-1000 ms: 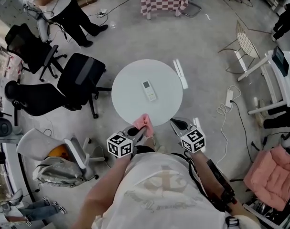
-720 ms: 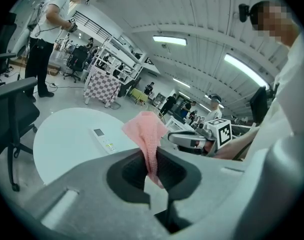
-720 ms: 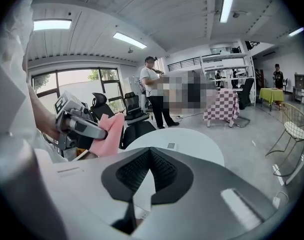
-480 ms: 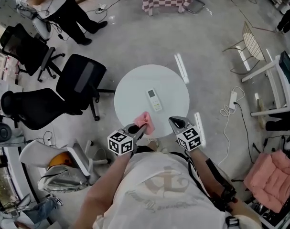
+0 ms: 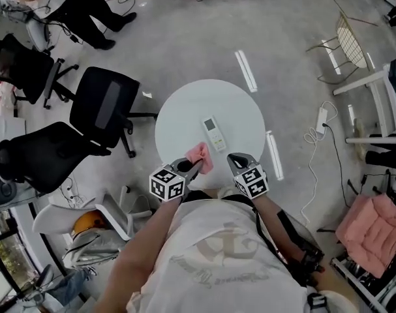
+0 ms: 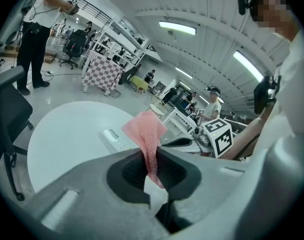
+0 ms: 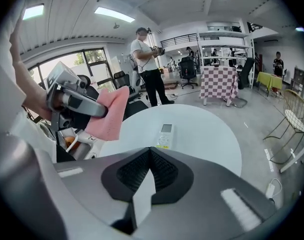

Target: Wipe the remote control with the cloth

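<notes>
A white remote control (image 5: 214, 134) (image 6: 117, 139) (image 7: 165, 136) lies near the middle of the round white table (image 5: 184, 113). My left gripper (image 5: 195, 167) is shut on a pink cloth (image 5: 200, 155) (image 6: 146, 134) (image 7: 109, 113), which sticks out past its jaws over the table's near edge, short of the remote. My right gripper (image 5: 235, 160) hangs beside it on the right, shut with nothing between its jaws, also at the near edge and just below the remote.
Two black office chairs (image 5: 103, 106) stand left of the table, and a white chair (image 5: 109, 214) sits at the lower left. A person (image 5: 67, 5) stands at the far left. A power strip (image 5: 319, 117) and cable lie on the floor right of the table.
Both grippers have moved forward over the table's near edge toward the remote, the left still carrying the pink cloth. The head view has shifted, so the table sits closer.
</notes>
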Demonstrator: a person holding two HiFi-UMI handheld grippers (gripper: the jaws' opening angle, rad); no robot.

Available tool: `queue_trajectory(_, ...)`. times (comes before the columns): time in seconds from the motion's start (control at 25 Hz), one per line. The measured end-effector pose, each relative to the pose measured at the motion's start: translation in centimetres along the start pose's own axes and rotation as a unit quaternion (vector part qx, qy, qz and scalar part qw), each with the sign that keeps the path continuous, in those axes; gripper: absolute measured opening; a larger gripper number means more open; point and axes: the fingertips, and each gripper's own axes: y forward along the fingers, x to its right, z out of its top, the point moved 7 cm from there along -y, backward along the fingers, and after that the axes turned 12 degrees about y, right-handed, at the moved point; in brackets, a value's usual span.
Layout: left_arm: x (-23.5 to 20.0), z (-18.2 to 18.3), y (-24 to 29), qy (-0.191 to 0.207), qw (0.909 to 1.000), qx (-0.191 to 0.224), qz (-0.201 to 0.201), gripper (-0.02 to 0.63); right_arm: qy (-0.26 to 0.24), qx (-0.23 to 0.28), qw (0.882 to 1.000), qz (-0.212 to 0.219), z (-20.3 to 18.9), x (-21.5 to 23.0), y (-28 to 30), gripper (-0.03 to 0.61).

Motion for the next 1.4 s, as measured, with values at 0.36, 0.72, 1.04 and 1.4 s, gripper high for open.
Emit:
queue_trajectory(0.36, -3.7, 1.1, 3.2, 0.002, 0.9988, -0.043, -0.024, 0.020, 0.038, -0.040, 0.998, -0.029, -0.2, 1.9, 4.6, 0.137)
queue_trajectory(0.72, -6.4, 1.9, 5.4, 0.012, 0.9961, -0.076, -0.043, 0.020, 0.029, -0.102, 0.993, -0.060, -1.0, 2.6, 9.0, 0.307)
queue_trajectory(1.04, -6.5, 2.6, 9.0, 0.024, 0.9879, -0.124, -0.091, 0.020, 0.012, -0.107, 0.990, -0.095, -1.7, 2.5, 9.6, 0.215)
queue_trajectory(1.4, -4.2, 1.6, 16.4, 0.080, 0.9536, -0.255, -0.139, 0.020, -0.055, -0.120, 0.988, -0.076, -2.5, 3.9, 8.2, 0.213)
